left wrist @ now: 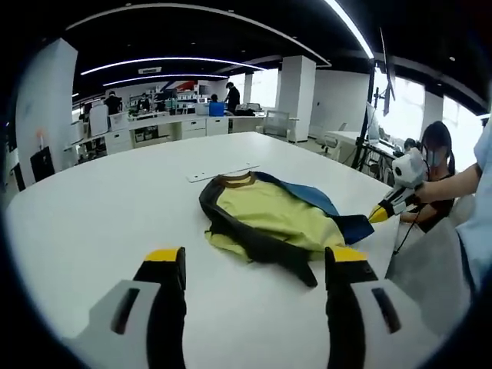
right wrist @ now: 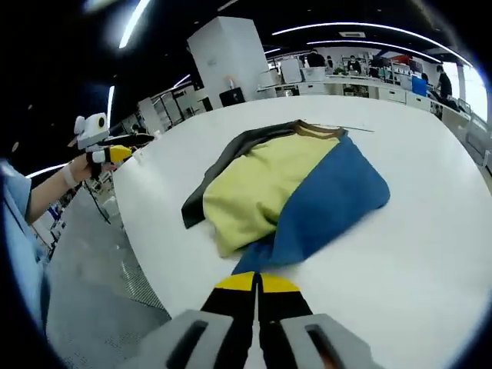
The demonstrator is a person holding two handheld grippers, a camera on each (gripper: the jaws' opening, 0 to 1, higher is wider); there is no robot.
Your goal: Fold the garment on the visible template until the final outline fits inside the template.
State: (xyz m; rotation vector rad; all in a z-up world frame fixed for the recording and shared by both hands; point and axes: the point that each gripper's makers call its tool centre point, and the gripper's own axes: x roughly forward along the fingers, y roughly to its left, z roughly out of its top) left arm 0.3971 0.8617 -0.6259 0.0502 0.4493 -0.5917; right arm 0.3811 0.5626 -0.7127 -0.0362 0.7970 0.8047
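**Blue hem pinched by right gripper, left gripper spread**

The right gripper [right wrist: 257, 286] is seen clamped on the blue edge of the crumpled yellow, blue and dark-trimmed fabric garment [right wrist: 288, 188], which is spread toward 12 o'clock on the round white table [right wrist: 415, 254]. The left gripper [left wrist: 254, 265] is held apart, with nothing between its jaws, the garment [left wrist: 269, 219] lying at 12 o'clock.

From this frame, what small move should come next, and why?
Probably carry the blue flap across the yellow panel. The right gripper is shut on the blue corner of the yellow, blue and dark grey garment, which lies loosely half-folded on the white table; the left gripper is open, off the cloth.
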